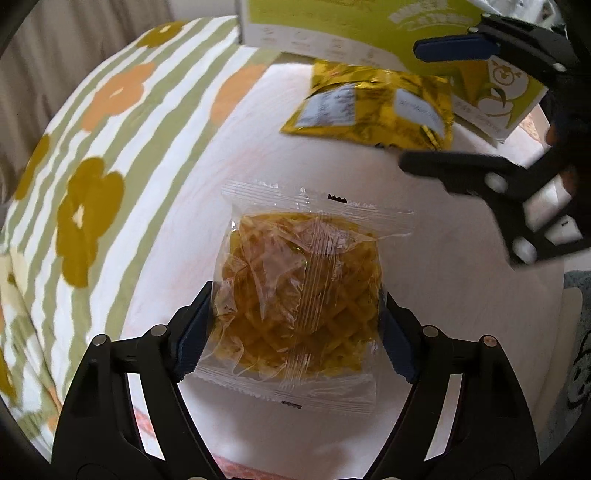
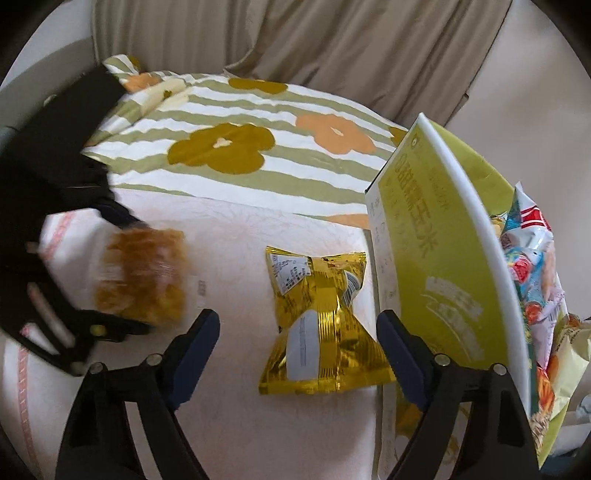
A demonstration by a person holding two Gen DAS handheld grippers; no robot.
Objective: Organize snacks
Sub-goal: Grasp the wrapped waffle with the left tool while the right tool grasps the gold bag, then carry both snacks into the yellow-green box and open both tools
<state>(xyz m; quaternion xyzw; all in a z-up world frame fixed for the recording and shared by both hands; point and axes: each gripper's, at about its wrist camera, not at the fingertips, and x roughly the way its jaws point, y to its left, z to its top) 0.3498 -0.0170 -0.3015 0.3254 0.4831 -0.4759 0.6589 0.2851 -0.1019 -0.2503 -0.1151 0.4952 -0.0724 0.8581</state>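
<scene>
My left gripper (image 1: 295,295) is shut on a clear-wrapped waffle cookie packet (image 1: 299,291) and holds it over the white table (image 1: 443,314). The packet also shows blurred in the right wrist view (image 2: 144,273), with the left gripper (image 2: 136,277) around it. A gold foil snack bag (image 1: 373,105) lies on the table beside the green box (image 1: 369,33). My right gripper (image 2: 299,321) is open, its fingers on either side of the gold bag (image 2: 321,321), not touching it. The right gripper (image 1: 410,107) shows at the upper right of the left wrist view. The green box (image 2: 436,266) holds several snack packets (image 2: 535,295).
A bed cover with green stripes and orange and olive flowers (image 2: 236,147) borders the table on the far side. Beige curtains (image 2: 332,48) hang behind it. The table has pink trim (image 2: 22,376) along its left edge.
</scene>
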